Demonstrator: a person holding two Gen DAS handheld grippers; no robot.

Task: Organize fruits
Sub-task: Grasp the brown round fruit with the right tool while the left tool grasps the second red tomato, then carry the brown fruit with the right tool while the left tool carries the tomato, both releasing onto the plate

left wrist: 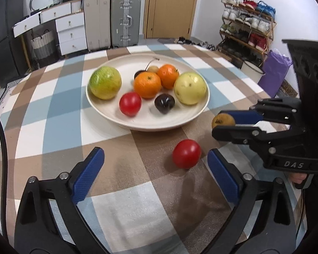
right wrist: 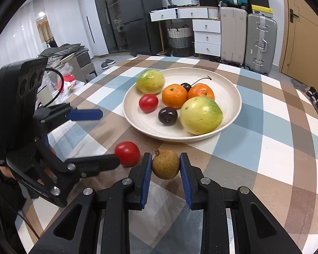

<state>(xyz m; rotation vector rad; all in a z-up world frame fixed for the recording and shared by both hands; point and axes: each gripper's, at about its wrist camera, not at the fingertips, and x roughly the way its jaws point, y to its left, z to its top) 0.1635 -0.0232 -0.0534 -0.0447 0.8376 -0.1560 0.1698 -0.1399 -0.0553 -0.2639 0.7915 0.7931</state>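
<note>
A cream plate (left wrist: 150, 127) (right wrist: 180, 138) holds two yellow-green fruits, two oranges (left wrist: 147, 85), a red tomato (left wrist: 130, 103) and dark cherries. On the cloth in front of it lies a second red tomato (left wrist: 186, 153) (right wrist: 127, 153). It sits between the fingers of my left gripper (left wrist: 156, 165) (right wrist: 110, 137), which is open and not touching it, nearer the right finger. My right gripper (right wrist: 165, 156) (left wrist: 219, 123) is shut on a small brown round fruit (right wrist: 165, 165) (left wrist: 221, 120), held just above the cloth near the plate's front rim.
The table wears a checked blue, brown and white cloth (left wrist: 125, 211). Beyond its far edge stand suitcases (left wrist: 125, 19), white drawers (left wrist: 71, 33), a door and a shoe rack (left wrist: 248, 27). A black cable (left wrist: 2, 148) runs along the left edge.
</note>
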